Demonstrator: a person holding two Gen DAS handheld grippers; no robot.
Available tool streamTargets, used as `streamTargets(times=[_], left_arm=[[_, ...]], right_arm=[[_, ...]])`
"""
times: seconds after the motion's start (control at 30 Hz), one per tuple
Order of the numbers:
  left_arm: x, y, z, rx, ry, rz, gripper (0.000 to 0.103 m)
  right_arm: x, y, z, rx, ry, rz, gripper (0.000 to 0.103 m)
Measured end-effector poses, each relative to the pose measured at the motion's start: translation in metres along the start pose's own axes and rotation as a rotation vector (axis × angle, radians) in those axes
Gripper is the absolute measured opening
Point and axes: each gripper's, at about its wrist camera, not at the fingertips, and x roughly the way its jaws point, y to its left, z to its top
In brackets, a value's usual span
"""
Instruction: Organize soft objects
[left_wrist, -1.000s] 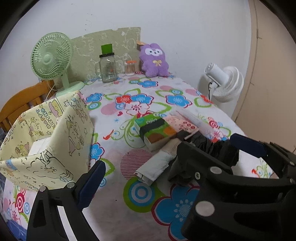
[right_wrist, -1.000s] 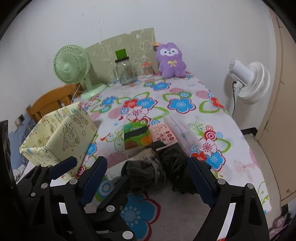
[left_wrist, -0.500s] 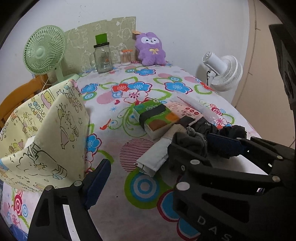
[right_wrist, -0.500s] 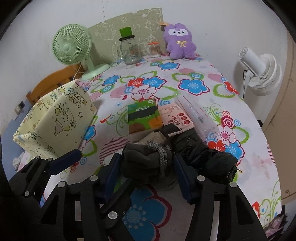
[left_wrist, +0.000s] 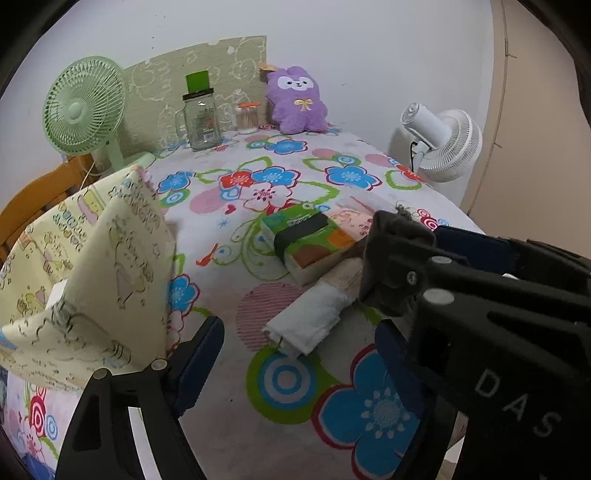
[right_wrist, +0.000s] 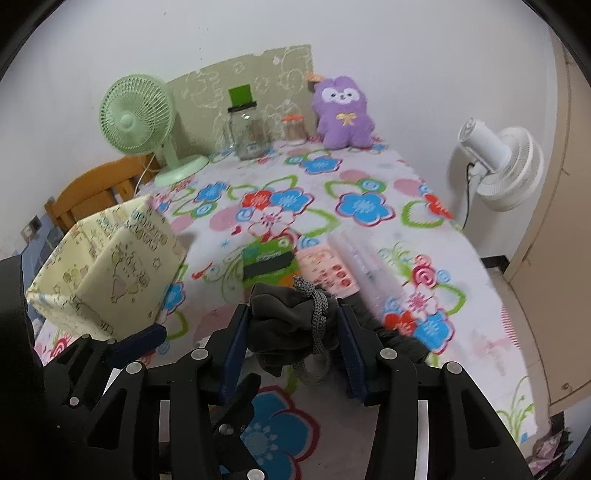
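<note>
1. Claws: two. The right claw (right_wrist: 293, 325) has just been closing, and its two blue pads pinch one bunched dark grey drawstring garment (right_wrist: 284, 321) from either side, at the near middle of the worktop (right_wrist: 332, 435). The grey cord (right_wrist: 319, 314) hangs down the front of the bundle.
2. The left claw (left_wrist: 295, 354) has just been narrowing slightly but stands spread wide, with nothing between its pads; it hangs over the near edge of the worktop.
3. Seen from the left wrist, the right claw's black frame (left_wrist: 498, 314) crosses in front of the left claw's right finger.
4. One white rolled cloth (left_wrist: 314, 317) lies flat just left of the grey bundle, touching it or nearly so.
5. One green and orange tissue pack (left_wrist: 306, 236) lies behind the roll, toward the middle of the worktop.
6. One pink packet (right_wrist: 325, 266) lies just right of the tissue pack, and one clear plastic wrapper (right_wrist: 365, 266) lies beside that.
7. One pale yellow fabric storage box (left_wrist: 85, 273) with cartoon line drawings stands at the left edge of the worktop, open at the top.
8. One purple plush toy (left_wrist: 295, 99) sits upright at the far edge, against the wall.
9. One glass jar (left_wrist: 199, 118) with a green-topped lid and one small orange-lidded jar (left_wrist: 246, 118) stand at the far edge, left of the plush toy.
10. Fans: two. One green desk fan (left_wrist: 83, 107) stands at the far left corner; one white fan (left_wrist: 443, 144) stands off the right edge.
</note>
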Motion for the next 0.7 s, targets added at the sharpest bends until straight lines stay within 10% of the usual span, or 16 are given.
streamTargets(times=[0.37, 0.7], left_arm=[[0.024, -0.009, 0.013, 0.025, 0.050, -0.024, 0.075], [0.041, -0.006, 0.013, 0.002, 0.117, -0.057, 0.045]], right_arm=[[0.008, -0.021, 0.008, 0.042, 0.004, -0.045, 0.050], [0.020, -0.025, 0.006, 0.066, 0.019, -0.045, 0.050]])
